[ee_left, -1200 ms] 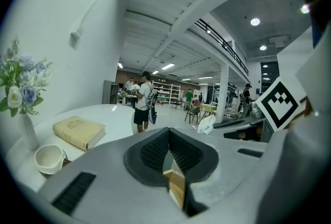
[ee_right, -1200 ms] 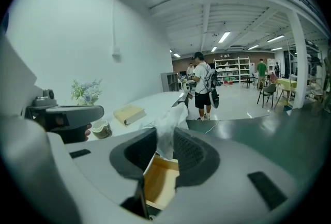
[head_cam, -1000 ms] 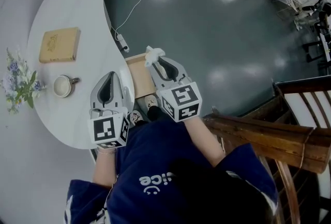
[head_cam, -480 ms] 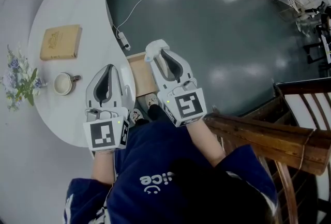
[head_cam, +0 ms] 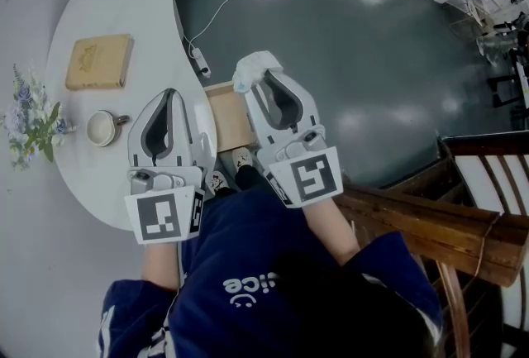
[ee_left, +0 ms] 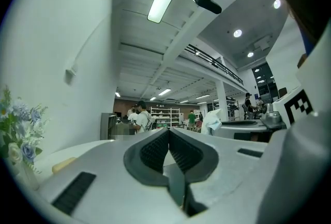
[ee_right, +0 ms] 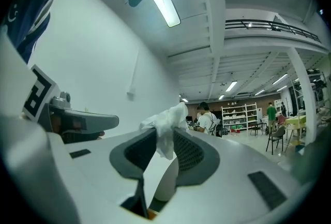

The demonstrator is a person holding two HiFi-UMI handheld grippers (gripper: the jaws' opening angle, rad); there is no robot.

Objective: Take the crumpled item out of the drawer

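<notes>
My right gripper (head_cam: 254, 75) is shut on a white crumpled paper item (head_cam: 251, 67), held in the air above the far end of the open wooden drawer (head_cam: 231, 118). In the right gripper view the crumpled item (ee_right: 166, 125) sticks up from between the ribbed pads, pinched at the tips of the right gripper (ee_right: 164, 137). My left gripper (head_cam: 169, 96) hovers over the white table's edge beside the drawer, its jaws shut and empty. The left gripper (ee_left: 168, 134) points level across the room, and the crumpled item (ee_left: 212, 120) shows to its right.
On the white curved table (head_cam: 124, 9) lie a tan book (head_cam: 99, 61), a cup (head_cam: 102, 128) and a small bunch of flowers (head_cam: 31, 121). A power strip with its cable (head_cam: 198, 63) lies on the dark floor. A wooden chair (head_cam: 430, 220) stands at the right.
Both grippers have risen toward the camera. The right one has carried the crumpled item up and away from the drawer; the left one stays shut and empty.
</notes>
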